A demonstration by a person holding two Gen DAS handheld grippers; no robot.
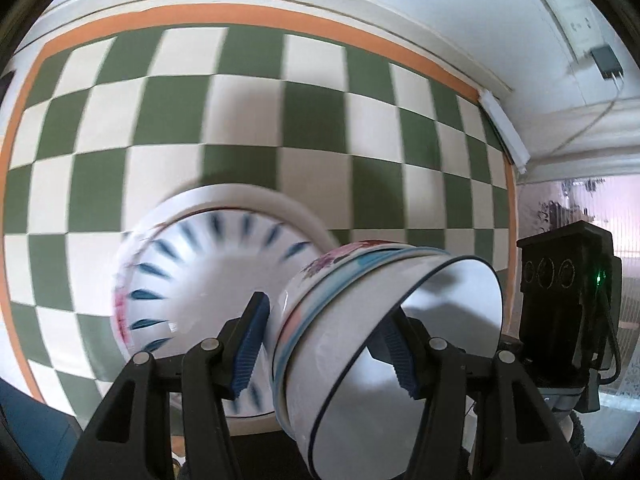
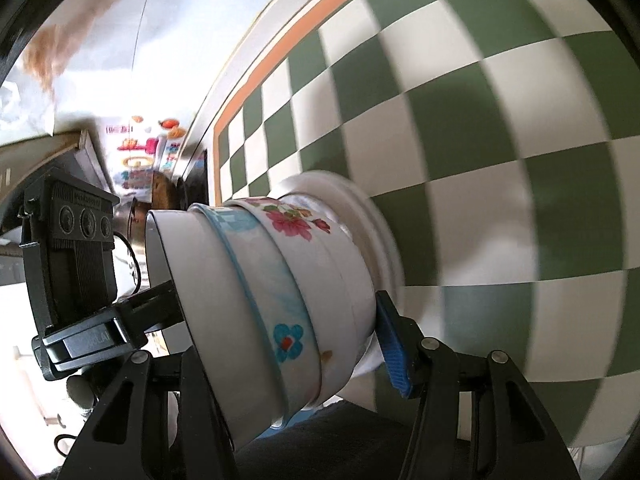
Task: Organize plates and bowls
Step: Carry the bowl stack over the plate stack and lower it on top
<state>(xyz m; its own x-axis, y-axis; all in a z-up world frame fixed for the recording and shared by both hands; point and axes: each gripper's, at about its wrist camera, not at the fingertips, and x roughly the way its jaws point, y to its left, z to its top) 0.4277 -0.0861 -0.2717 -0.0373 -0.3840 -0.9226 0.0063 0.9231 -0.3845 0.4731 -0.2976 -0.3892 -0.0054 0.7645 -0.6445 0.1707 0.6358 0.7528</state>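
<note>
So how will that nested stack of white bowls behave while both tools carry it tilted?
The nested stack of white glazed bowls looks slippery; the inner dark-rimmed white bowl might slide out. Several bowls together are probably heavy. Being ceramic-looking, they would likely chip if dropped on the green-and-white checkered tabletop.

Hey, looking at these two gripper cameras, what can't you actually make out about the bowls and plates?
- Nested bowls: exact count unclear; rims overlap in both views.
- Blue-dashed bowl: motion-blurred in the left view, partly behind the left gripper.
- White plate under it: mostly covered.
- Right gripper: its left finger is hidden behind the stack, so grip is unclear.
</note>
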